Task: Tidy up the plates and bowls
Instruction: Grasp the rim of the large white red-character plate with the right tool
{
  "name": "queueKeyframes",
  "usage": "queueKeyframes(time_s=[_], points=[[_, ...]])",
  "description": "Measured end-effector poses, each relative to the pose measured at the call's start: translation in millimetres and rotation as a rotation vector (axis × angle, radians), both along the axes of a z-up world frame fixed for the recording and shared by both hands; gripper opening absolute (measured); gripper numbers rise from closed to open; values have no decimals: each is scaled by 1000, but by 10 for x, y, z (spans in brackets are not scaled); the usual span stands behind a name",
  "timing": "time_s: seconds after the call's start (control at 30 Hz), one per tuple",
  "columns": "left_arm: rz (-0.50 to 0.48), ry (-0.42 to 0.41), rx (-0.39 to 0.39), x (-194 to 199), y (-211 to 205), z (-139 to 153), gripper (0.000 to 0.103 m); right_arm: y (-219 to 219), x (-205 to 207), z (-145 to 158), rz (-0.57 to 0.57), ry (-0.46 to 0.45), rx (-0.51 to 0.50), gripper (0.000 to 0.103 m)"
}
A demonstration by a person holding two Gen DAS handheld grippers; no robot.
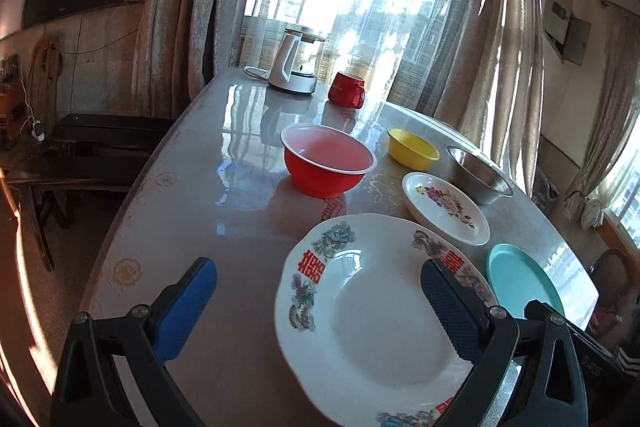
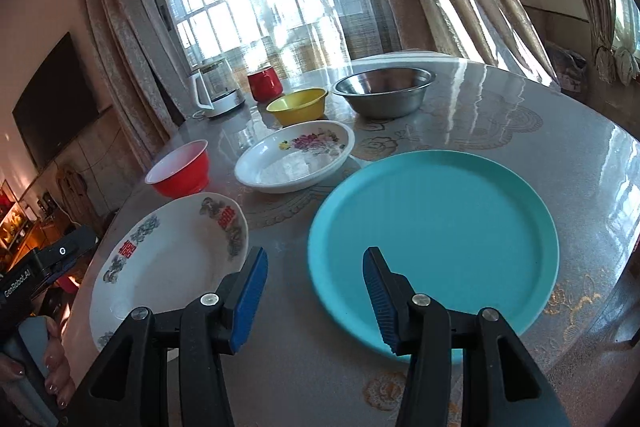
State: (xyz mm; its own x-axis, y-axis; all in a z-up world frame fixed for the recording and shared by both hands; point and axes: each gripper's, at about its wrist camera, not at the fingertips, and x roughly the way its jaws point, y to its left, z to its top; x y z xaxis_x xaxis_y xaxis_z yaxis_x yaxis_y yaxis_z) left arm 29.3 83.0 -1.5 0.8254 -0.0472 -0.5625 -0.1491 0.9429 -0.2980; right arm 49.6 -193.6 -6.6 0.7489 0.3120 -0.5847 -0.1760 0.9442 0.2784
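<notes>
A large white plate with red characters [image 1: 372,323] [image 2: 168,259] lies at the table's near edge. My left gripper [image 1: 320,275] is open above it, its left finger over bare table, its right finger over the plate. A teal plate [image 2: 436,235] [image 1: 520,279] lies to the right. My right gripper [image 2: 316,259] is open, its right finger over the teal plate's near left rim. Behind stand a white floral dish [image 2: 296,155] [image 1: 444,207], a red bowl [image 1: 328,159] [image 2: 182,169], a yellow bowl [image 1: 412,147] [image 2: 298,105] and a steel bowl [image 1: 480,175] [image 2: 384,91].
A white kettle [image 1: 294,63] [image 2: 216,91] and a red mug [image 1: 347,89] [image 2: 264,83] stand at the far edge of the glossy table [image 1: 224,187]. Curtains and a window lie behind. A dark bench [image 1: 80,155] stands left of the table.
</notes>
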Motion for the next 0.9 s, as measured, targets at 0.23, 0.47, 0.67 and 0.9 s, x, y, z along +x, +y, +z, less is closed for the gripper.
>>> queueKeyframes(time_s=[0.23,0.47,0.67,0.9], points=[[-12,1,-60,62,166,-96,102,391,119,-87,90,30,9,51],[-58,7,-22,103,62,-167,102,589,205,-181,124,61,9,51],[-117,31,-117,172,99,-246,102,672,281,-268,144,73,16,51],[-174,76,-178,259,52,-313,85,720,356,-324,170,99,47,53]])
